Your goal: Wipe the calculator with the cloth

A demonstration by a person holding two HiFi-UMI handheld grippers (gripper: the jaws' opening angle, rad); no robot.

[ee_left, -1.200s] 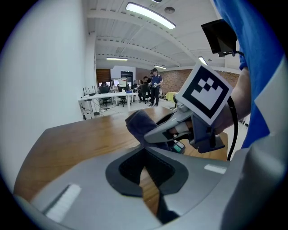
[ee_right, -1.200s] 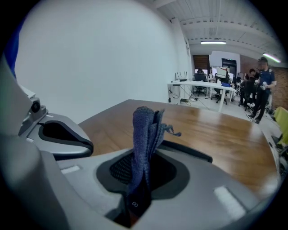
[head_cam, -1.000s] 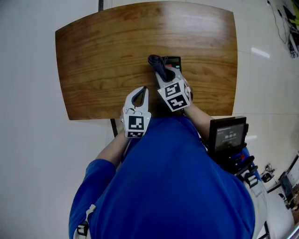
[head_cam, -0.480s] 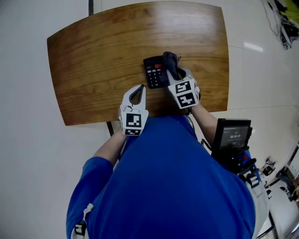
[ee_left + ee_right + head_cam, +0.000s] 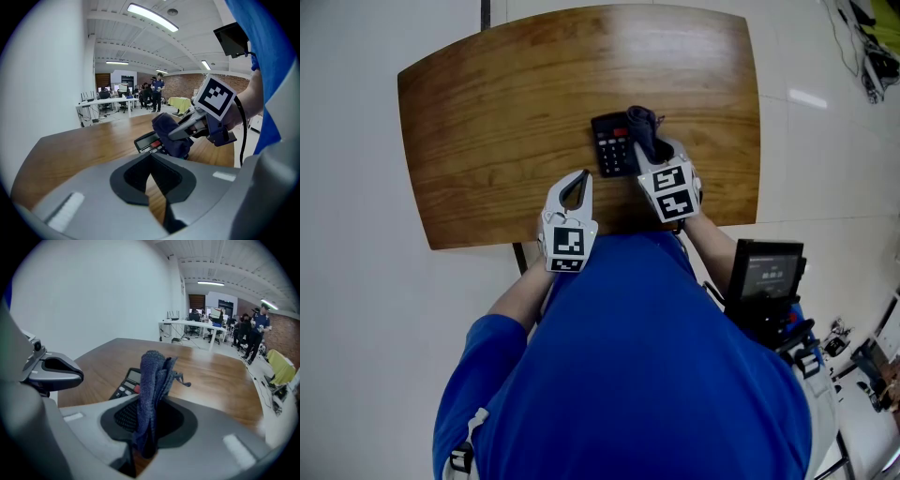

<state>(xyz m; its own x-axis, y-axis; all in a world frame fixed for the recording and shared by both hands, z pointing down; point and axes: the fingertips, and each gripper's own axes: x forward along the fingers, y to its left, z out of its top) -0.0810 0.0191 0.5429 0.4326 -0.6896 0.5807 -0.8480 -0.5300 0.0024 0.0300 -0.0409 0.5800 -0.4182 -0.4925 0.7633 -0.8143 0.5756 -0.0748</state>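
Observation:
A black calculator (image 5: 612, 145) lies on the wooden table (image 5: 487, 112), near its front edge. My right gripper (image 5: 651, 142) is shut on a dark blue cloth (image 5: 643, 127), which rests against the calculator's right side. In the right gripper view the cloth (image 5: 152, 378) stands bunched between the jaws, with the calculator (image 5: 126, 383) behind it to the left. My left gripper (image 5: 578, 179) hovers at the table's front edge, left of the calculator, shut with nothing in it. The left gripper view shows the calculator (image 5: 146, 140) and the cloth (image 5: 169, 135) ahead of it.
The table's front edge runs just under both grippers, and pale floor (image 5: 356, 281) surrounds the table. A black device with a screen (image 5: 766, 274) hangs at the person's right side. Desks and people stand far off in the room (image 5: 140, 96).
Over the last second my right gripper has drawn the cloth rightward across the calculator, uncovering its keys. In the last half second almost nothing has moved. The left gripper has stayed put.

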